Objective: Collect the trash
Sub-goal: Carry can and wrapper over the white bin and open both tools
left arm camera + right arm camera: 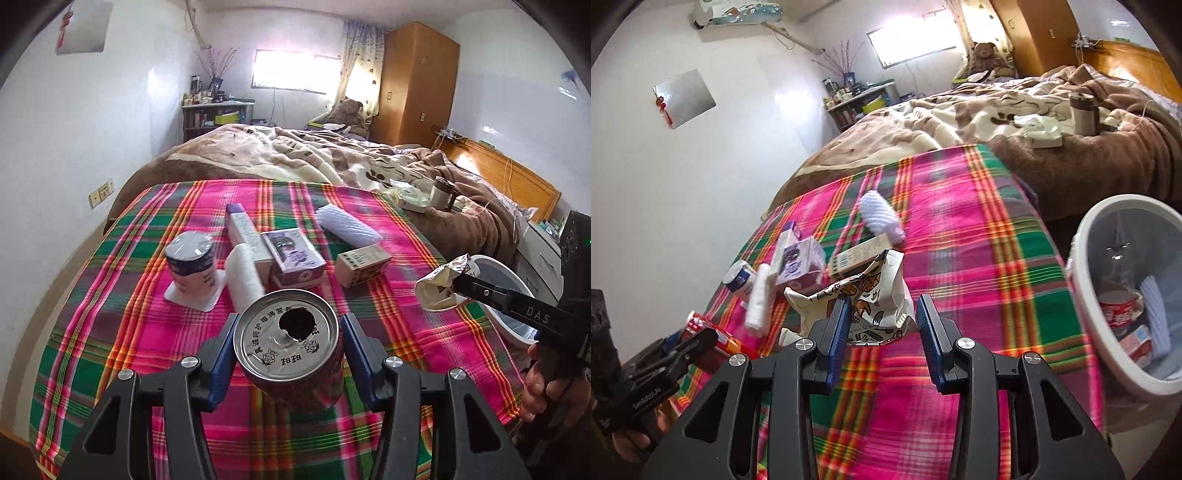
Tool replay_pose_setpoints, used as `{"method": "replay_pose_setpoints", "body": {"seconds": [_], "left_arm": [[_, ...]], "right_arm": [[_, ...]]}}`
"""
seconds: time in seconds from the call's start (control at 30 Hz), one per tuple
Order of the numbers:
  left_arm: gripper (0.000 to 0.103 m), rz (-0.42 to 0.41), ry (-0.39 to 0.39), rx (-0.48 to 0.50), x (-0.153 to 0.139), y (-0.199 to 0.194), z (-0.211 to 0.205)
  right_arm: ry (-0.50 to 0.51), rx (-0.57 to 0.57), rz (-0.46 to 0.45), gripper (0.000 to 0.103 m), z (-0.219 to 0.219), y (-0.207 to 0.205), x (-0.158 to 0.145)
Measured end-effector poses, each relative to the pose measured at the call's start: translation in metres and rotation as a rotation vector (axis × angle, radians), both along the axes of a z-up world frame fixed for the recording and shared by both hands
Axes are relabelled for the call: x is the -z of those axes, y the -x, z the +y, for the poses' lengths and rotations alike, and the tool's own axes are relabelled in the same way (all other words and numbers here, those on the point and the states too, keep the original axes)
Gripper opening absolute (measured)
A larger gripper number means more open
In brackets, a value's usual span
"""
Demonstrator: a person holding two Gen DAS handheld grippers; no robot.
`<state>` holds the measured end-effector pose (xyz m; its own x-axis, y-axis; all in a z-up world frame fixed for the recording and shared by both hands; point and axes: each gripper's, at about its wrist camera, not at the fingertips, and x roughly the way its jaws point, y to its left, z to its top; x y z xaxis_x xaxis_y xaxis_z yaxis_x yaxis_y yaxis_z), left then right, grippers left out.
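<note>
Plaid bedcover (147, 332); bin (1082, 236) contents visible only right wrist view.

Plaid-covered bed (155, 332), boxes (360, 264), foam sleeve (347, 225)

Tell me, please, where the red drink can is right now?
The red can sits between the left gripper's blue pads, low centre in the left wrist view, above the plaid cloth.

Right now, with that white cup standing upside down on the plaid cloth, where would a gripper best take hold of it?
Around the middle of the upside-down cup, coming in level from the near side. It stands upright with round walls free on its near and left sides, while the white roll lies close on its right. Its flat square lid rim rests on the plaid cloth, too thin to pinch.
</note>
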<state>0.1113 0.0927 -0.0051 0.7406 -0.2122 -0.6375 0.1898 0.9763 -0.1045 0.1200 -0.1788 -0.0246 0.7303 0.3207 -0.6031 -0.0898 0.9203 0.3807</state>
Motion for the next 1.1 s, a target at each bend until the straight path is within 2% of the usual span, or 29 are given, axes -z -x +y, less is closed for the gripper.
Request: {"method": "replay_pose_setpoints", "body": {"seconds": [0.57,0.9,1.1], "left_arm": [[0.054,-0.075,-0.002,0.149,-0.031,-0.002,-0.103],[0.054,-0.103,0.017,0.268,-0.041,-0.014,-0.177],[0.054,-0.085,0.027,0.34,-0.039,-0.027,-0.214]], "right_arm": [[0.077,0.158,-0.074,0.038,-0.075,0.019,-0.018],[0.116,0.276,-0.07,0.038,-0.126,0.029,-0.021],[0.162,0.347,-0.048,0.038,-0.151,0.031,-0.018]]}}
